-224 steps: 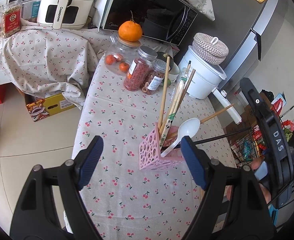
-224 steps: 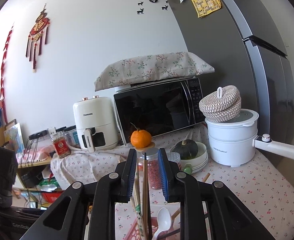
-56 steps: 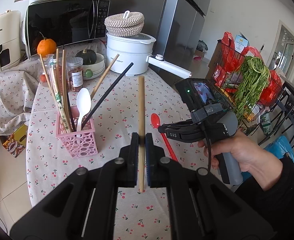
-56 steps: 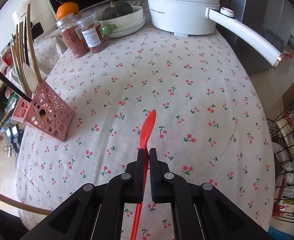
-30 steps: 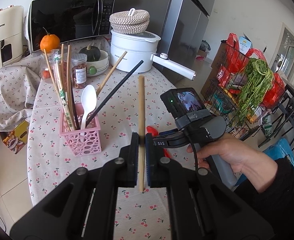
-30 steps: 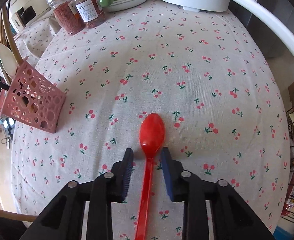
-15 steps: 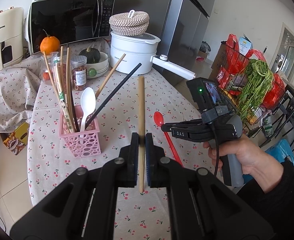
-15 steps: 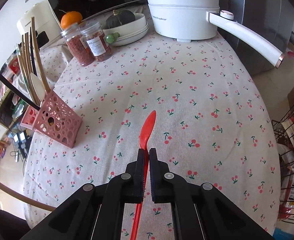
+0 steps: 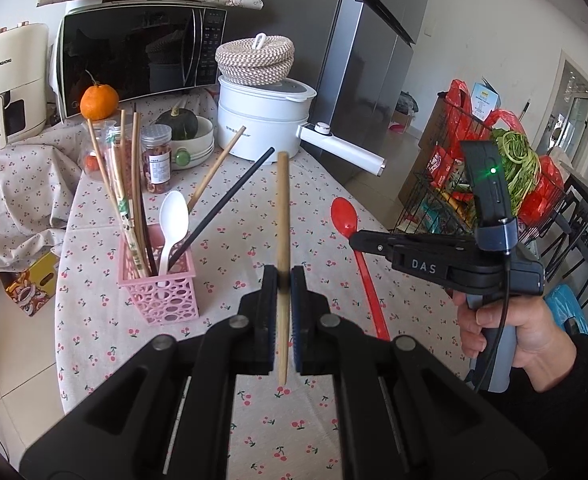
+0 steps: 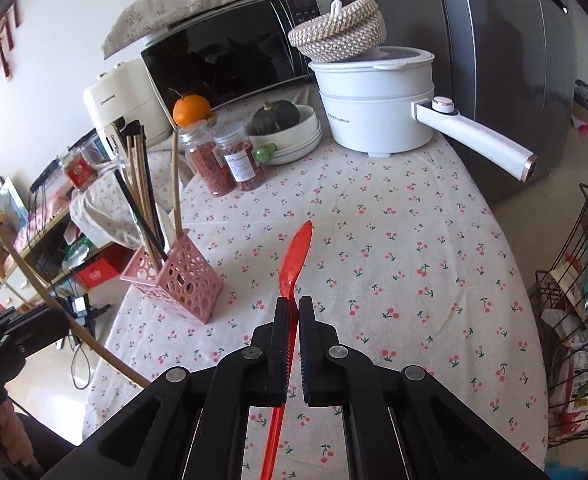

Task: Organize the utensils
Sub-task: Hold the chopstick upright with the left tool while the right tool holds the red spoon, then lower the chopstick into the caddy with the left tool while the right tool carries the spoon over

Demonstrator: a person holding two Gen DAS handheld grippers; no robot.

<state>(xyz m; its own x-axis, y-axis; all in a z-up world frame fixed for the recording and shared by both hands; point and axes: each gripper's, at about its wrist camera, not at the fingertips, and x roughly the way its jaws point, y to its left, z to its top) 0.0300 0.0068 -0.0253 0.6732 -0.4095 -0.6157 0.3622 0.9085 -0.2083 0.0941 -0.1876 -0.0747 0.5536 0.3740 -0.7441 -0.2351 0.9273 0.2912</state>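
My left gripper (image 9: 282, 276) is shut on a wooden chopstick (image 9: 282, 216) that stands up between its pads, above the table. To its left stands the pink perforated holder (image 9: 162, 288) with several chopsticks and a white spoon (image 9: 174, 216). My right gripper (image 10: 292, 304) is shut on the handle of a red spoon (image 10: 295, 256), lifted off the cloth with its bowl pointing forward. In the left wrist view the right gripper (image 9: 355, 240) holds the red spoon (image 9: 345, 216) to the right. The pink holder (image 10: 182, 276) lies left of the red spoon.
On the cherry-print tablecloth (image 10: 413, 240) at the back stand a white electric pot (image 10: 373, 100) with a long handle, a bowl with a green squash (image 10: 278, 120), two jars (image 10: 230, 164) and an orange. A wire rack (image 9: 453, 184) of groceries is at the right.
The right gripper closed on the red spoon's handle and raised it off the cloth, tilting up. The left gripper kept still with its chopstick.
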